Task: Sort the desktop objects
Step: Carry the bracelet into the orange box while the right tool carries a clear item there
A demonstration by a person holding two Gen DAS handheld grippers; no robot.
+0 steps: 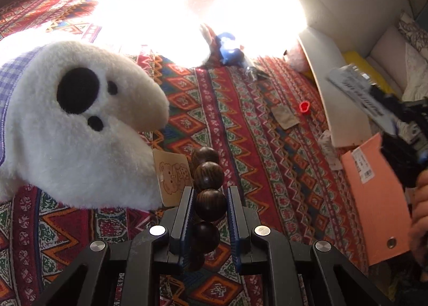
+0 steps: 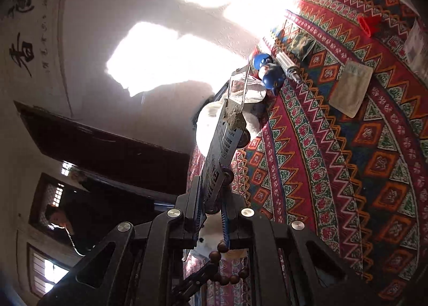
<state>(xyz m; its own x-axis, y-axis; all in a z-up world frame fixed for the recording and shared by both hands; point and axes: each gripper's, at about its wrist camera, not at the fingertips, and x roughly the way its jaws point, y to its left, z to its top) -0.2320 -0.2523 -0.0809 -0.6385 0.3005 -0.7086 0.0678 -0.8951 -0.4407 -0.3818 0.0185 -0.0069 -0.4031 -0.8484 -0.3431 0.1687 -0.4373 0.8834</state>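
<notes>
My left gripper (image 1: 210, 191) is shut on a string of dark wooden beads (image 1: 208, 172), held just above the patterned tablecloth (image 1: 267, 172). The beads run between both pads and out past the fingertips. In the left wrist view my right gripper (image 1: 404, 132) is a blur at the right edge, up off the table. It is shut on a flat blue-and-white printed packet (image 1: 355, 89). In its own view the right gripper (image 2: 211, 191) clamps the packet (image 2: 224, 145) by its near end. The beads (image 2: 216, 252) hang below it.
A big white plush toy (image 1: 80, 124) lies left of the beads, its paper tag (image 1: 172, 175) beside them. Farther off are a blue figure (image 1: 228, 49), a small sachet (image 1: 285, 117) and a red piece (image 1: 304, 107). An orange envelope (image 1: 374, 199) and a hand (image 1: 421, 212) are at right.
</notes>
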